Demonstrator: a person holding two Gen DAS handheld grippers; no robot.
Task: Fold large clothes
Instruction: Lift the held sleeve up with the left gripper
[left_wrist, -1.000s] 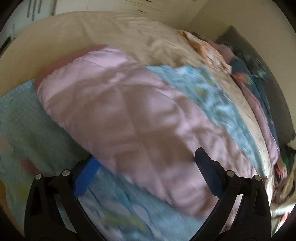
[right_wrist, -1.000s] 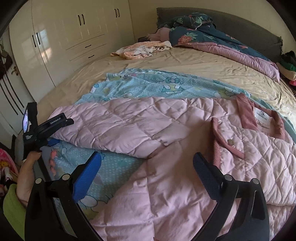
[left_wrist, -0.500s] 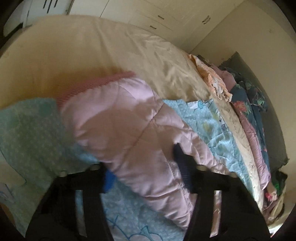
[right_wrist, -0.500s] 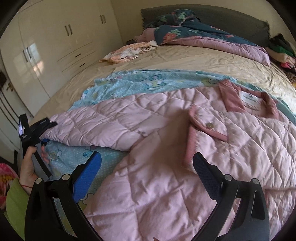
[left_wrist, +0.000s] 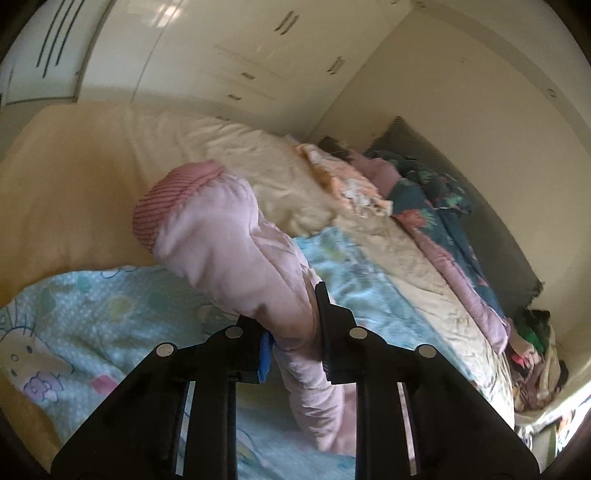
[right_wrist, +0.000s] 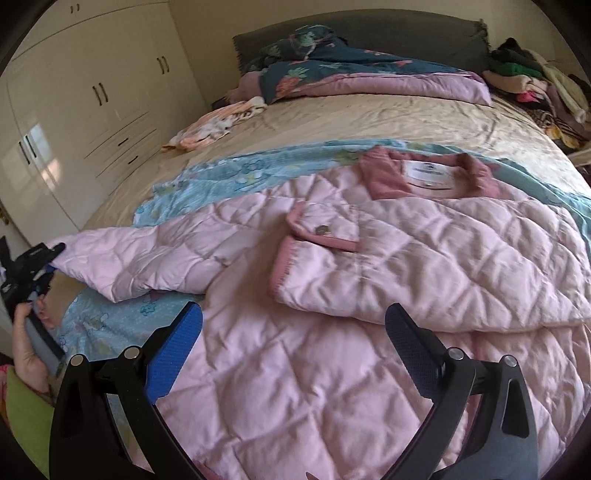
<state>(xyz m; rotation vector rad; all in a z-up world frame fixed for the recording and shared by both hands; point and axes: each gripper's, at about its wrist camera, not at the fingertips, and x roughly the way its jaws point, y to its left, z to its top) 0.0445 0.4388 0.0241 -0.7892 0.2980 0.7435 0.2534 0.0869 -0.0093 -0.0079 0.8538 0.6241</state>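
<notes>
A pink quilted jacket lies spread on the bed, collar and label away from me, its right side folded over the front. My left gripper is shut on the jacket's left sleeve near its ribbed dark pink cuff and holds it lifted off the bed. From the right wrist view the left gripper shows at the far left, pinching the sleeve end. My right gripper is open and empty above the jacket's lower front.
A light blue cartoon-print blanket lies under the jacket on the beige bed sheet. A dark floral duvet, a peach garment and a clothes pile lie near the headboard. White wardrobes stand on the left.
My left gripper has shut on the sleeve near the cuff and raised it off the bed. My right gripper has drifted forward over the jacket, still open.
</notes>
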